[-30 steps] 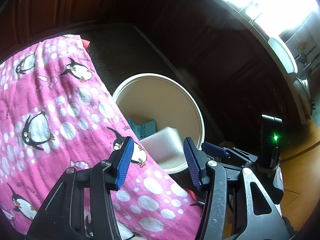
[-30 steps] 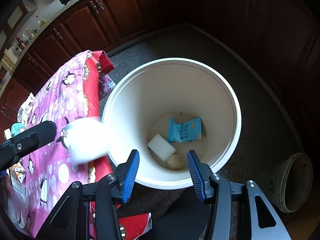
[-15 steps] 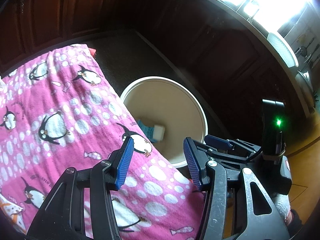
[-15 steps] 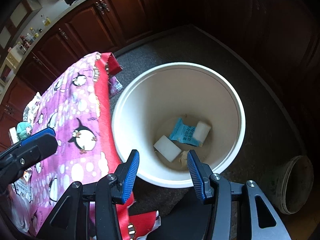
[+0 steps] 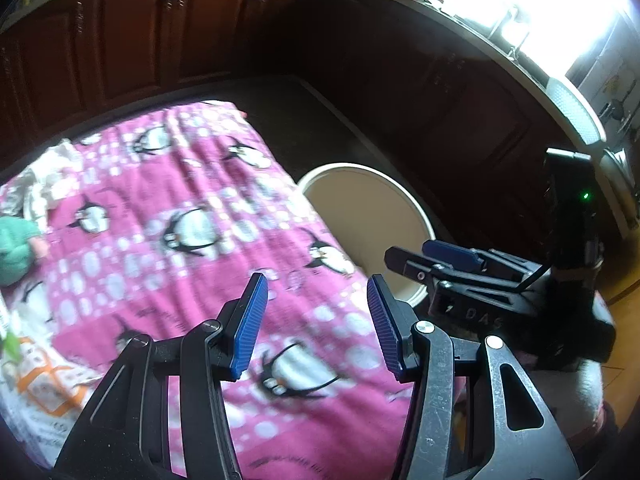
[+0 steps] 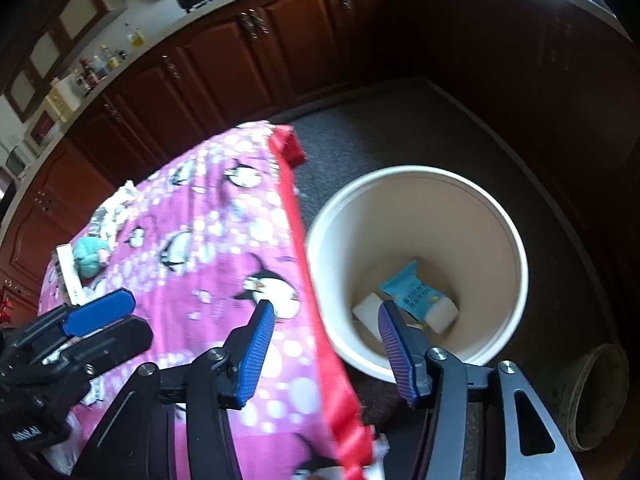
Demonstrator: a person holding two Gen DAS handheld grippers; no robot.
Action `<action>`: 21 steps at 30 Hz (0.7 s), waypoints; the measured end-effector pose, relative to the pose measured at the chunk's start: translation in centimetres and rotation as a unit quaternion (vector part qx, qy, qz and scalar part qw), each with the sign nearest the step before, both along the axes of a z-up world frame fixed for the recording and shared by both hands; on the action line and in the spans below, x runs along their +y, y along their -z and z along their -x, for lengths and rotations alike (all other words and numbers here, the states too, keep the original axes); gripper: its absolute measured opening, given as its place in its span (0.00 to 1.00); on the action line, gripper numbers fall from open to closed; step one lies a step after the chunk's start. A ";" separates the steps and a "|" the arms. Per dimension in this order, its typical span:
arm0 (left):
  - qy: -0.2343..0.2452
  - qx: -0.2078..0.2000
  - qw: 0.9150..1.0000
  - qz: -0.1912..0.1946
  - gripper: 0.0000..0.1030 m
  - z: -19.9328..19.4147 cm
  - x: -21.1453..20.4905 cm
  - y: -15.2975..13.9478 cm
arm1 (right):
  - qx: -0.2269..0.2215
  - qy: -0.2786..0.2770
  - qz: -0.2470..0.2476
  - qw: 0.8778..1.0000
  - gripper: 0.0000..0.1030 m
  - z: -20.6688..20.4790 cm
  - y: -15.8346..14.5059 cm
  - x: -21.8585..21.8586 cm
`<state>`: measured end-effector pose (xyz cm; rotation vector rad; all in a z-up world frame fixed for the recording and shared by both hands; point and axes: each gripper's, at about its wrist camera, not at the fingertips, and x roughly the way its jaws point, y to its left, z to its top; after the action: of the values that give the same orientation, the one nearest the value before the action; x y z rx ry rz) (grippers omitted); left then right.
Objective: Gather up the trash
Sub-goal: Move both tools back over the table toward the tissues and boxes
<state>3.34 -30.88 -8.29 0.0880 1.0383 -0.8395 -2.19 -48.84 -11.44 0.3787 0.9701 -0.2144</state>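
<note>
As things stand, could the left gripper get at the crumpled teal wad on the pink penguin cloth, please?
Probably yes: the left gripper is open and empty, and only bare pink penguin cloth lies between it and the crumpled teal wad.

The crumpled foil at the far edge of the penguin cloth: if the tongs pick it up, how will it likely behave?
The crumpled foil looks thin and creased, so it is probably very light and would crush further under a pinch. Its irregular folds should give the pads a hold, so slipping seems unlikely. It lies on the soft penguin cloth, which a low grab might catch too.
</note>
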 end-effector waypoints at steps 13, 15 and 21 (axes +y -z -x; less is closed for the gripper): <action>-0.052 -0.014 0.998 -0.010 0.49 -0.2 5.0 -2.0 | -0.017 -0.070 0.001 0.997 0.52 -2.4 -1.5 6.9; -0.061 -0.011 0.998 -0.010 0.49 -0.2 6.5 -2.1 | -0.018 -0.082 -0.001 0.997 0.52 -2.6 -1.5 7.9; -0.092 -0.011 0.996 -0.013 0.49 0.4 11.4 -2.6 | -0.017 -0.109 0.000 0.994 0.52 -3.3 -1.6 10.4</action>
<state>2.97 -19.53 -5.71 0.0230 1.0207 -0.6568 1.08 -38.47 -9.88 0.2736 0.9704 -0.0098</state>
